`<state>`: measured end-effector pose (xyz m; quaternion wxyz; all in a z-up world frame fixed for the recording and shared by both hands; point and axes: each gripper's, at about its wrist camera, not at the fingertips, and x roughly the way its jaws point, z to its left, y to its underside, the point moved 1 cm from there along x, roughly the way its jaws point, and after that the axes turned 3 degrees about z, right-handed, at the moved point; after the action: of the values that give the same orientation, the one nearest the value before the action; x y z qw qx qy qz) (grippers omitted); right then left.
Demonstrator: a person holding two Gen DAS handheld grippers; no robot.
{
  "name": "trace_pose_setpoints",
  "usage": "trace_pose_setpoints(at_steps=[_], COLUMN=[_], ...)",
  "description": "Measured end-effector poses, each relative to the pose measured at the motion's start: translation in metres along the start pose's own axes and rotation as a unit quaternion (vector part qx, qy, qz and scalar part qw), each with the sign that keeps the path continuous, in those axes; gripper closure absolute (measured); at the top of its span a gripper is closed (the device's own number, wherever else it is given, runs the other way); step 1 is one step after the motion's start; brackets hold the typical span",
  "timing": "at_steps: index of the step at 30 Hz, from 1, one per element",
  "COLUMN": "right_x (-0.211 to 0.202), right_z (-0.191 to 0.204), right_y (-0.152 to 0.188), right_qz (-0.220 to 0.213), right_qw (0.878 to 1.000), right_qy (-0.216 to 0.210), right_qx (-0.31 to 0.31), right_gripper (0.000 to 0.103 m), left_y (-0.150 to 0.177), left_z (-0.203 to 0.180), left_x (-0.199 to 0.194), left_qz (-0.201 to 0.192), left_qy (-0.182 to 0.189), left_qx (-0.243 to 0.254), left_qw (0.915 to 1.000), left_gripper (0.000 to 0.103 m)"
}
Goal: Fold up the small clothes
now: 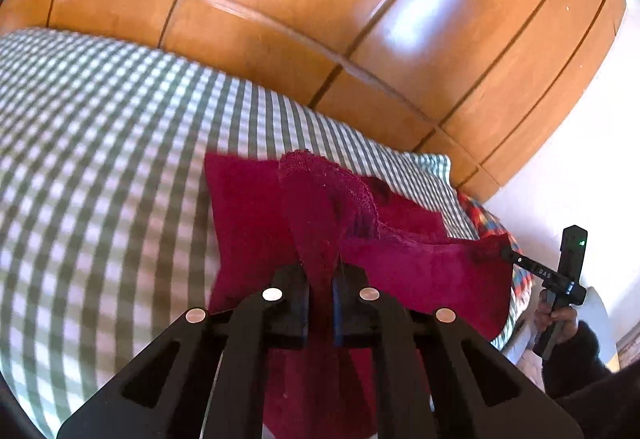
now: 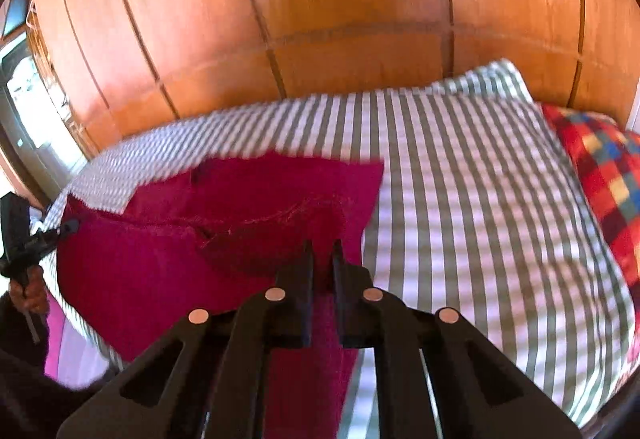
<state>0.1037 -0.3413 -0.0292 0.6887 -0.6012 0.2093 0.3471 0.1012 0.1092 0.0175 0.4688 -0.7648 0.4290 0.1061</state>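
Note:
A dark red garment (image 1: 420,271) lies partly lifted over a bed with a green-and-white checked cover (image 1: 100,159). My left gripper (image 1: 320,271) is shut on one corner of the garment, which bunches up between its fingers. My right gripper (image 2: 322,259) is shut on the other corner of the same garment (image 2: 180,259). The right gripper shows in the left wrist view (image 1: 508,253) at the far right, pinching the cloth's edge. The left gripper shows in the right wrist view (image 2: 68,227) at the far left. The cloth hangs stretched between them.
A wooden wardrobe (image 1: 360,19) with panelled doors stands behind the bed. A red, blue and yellow checked pillow (image 2: 600,167) lies at the right end of the bed. A white wall (image 1: 580,159) is at the right. A doorway (image 2: 28,111) is at the left.

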Motion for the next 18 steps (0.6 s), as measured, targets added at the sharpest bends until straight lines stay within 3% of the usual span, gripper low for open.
trace_pose_setpoints(at_steps=[4,9,15,17,18], right_x=[0.037,0.106,0.162,0.159,0.151], right_z=[-0.008,-0.022,-0.034,-0.037,-0.037], right_y=[-0.040,-0.077,-0.070,-0.064,-0.060], right_qz=[0.001,0.035,0.087,0.086,0.080], right_qw=[1.000,0.998,0.993,0.993,0.994], right_qy=[0.016,0.042,0.065,0.057,0.050], right_qx=[0.012,0.037,0.046,0.054,0.057], right_gripper=[0.096,0.096,0.095,0.077,0.067], left_y=[-0.040,-0.085,-0.103,-0.098,-0.094], left_z=[0.003,0.023,0.045,0.048,0.050], left_x=[0.019,0.063,0.123,0.126,0.123], left_qz=[-0.009,0.008,0.060,0.066,0.064], left_qy=[-0.027,-0.061,-0.120,-0.123,-0.123], left_qx=[0.008,-0.004,-0.021,-0.020,-0.020], left_qw=[0.9996,0.9981,0.9907,0.9900,0.9901], left_gripper=[0.096,0.096,0.095,0.095,0.090])
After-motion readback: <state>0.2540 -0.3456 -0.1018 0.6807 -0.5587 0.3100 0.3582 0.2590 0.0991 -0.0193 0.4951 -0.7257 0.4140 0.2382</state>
